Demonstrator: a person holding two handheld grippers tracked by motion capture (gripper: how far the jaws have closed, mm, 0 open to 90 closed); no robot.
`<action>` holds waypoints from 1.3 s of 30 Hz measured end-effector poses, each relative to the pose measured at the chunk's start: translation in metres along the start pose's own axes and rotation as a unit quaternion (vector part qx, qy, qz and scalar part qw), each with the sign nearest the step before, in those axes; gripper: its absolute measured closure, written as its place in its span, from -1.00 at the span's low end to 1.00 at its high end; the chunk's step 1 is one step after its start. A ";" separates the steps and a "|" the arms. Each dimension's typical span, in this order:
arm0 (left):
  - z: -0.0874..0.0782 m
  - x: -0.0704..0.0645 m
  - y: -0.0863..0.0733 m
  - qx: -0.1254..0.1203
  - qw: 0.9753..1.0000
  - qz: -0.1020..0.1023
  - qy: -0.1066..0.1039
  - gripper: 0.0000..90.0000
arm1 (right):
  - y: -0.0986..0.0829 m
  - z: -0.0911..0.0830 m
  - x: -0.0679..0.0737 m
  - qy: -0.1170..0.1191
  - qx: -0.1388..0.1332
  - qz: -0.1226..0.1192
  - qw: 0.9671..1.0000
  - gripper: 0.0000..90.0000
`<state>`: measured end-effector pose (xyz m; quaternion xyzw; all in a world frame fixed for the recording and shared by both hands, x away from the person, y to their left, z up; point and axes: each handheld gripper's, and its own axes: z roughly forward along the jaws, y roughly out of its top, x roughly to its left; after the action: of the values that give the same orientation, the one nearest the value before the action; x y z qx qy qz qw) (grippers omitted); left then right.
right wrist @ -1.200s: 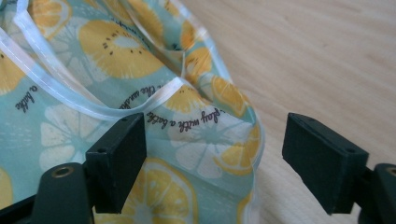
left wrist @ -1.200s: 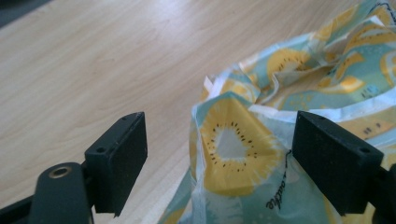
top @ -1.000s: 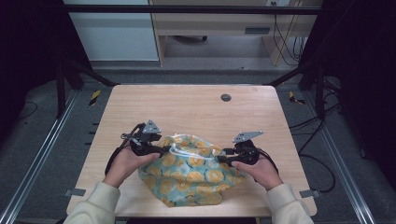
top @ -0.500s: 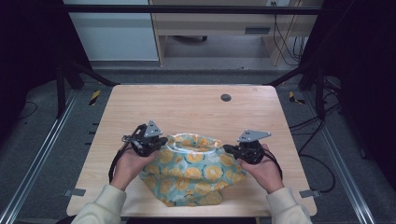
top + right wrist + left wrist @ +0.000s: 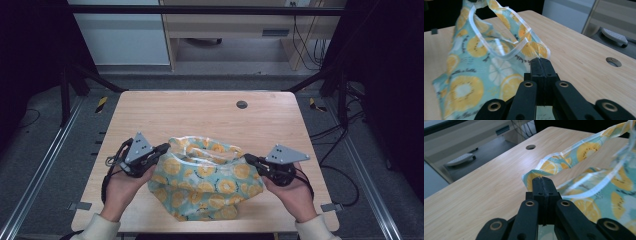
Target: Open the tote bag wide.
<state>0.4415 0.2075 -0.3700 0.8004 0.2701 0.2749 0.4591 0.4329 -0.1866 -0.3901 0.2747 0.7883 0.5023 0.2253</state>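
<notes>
The fruit-print bag (image 5: 205, 180) sits on the table (image 5: 200, 115) with its top open; its inside is hidden. The left gripper (image 5: 162, 149) and right gripper (image 5: 248, 159) each pinch one end of its rim. A round hole (image 5: 242, 104) lies farther back.

The bag (image 5: 207, 182) sits on the worktop (image 5: 200, 115), on the near half, about in the middle from left to right. The left gripper (image 5: 162, 150) is at the bag's left edge and its jaws touch the bag there. The right gripper (image 5: 248, 159) is at the bag's right edge and touches it too. A small hole (image 5: 242, 104) lies in the worktop, far behind the bag and a little to the right.
</notes>
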 end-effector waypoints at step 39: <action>0.008 -0.058 -0.096 0.134 0.965 0.166 -0.151 1.00 | -0.085 -0.009 0.039 0.078 0.106 -0.008 0.991 1.00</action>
<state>0.3888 0.2046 -0.4690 0.9206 0.0955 0.1845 0.3306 0.3804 -0.1961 -0.4672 0.2510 0.8545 0.4336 0.1369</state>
